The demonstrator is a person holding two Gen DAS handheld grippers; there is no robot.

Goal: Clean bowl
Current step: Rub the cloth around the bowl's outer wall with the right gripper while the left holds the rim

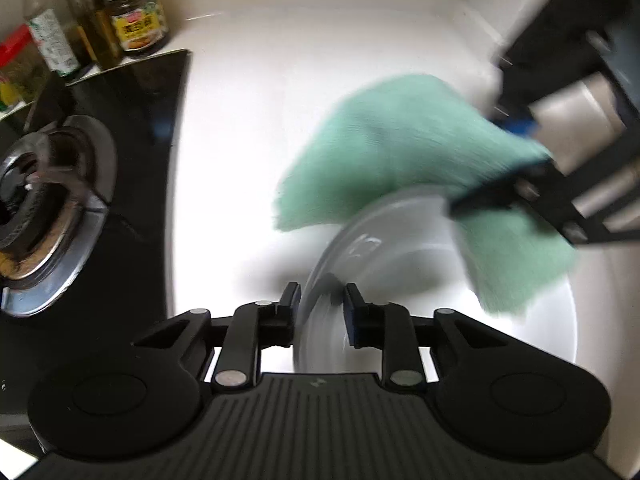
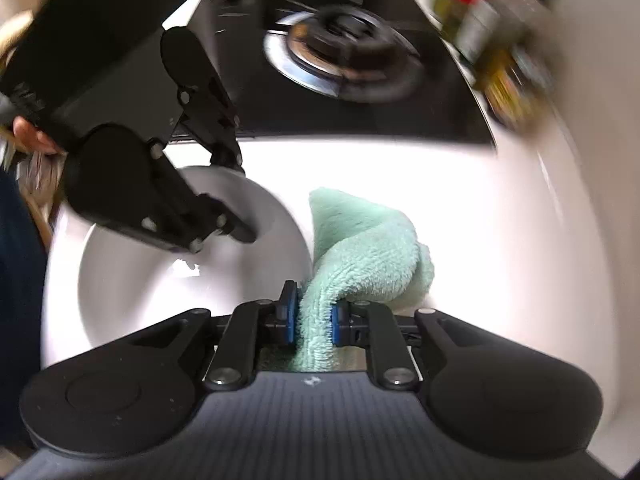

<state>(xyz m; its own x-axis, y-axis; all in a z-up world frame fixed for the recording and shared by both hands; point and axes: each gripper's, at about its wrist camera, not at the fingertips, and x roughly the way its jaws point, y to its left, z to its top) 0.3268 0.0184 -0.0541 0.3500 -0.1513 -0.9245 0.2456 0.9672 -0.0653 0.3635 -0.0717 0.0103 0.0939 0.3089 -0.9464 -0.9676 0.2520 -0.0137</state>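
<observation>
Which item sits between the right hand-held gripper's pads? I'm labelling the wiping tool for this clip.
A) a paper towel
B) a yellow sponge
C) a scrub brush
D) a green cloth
D: the fuzzy green cloth bunches between the right hand-held gripper's blue pads.

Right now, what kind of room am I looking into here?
Most likely a home kitchen. A gas burner sits in a black glass hob set into a white counter, and jars and bottles of condiments stand against the wall behind it.
</observation>
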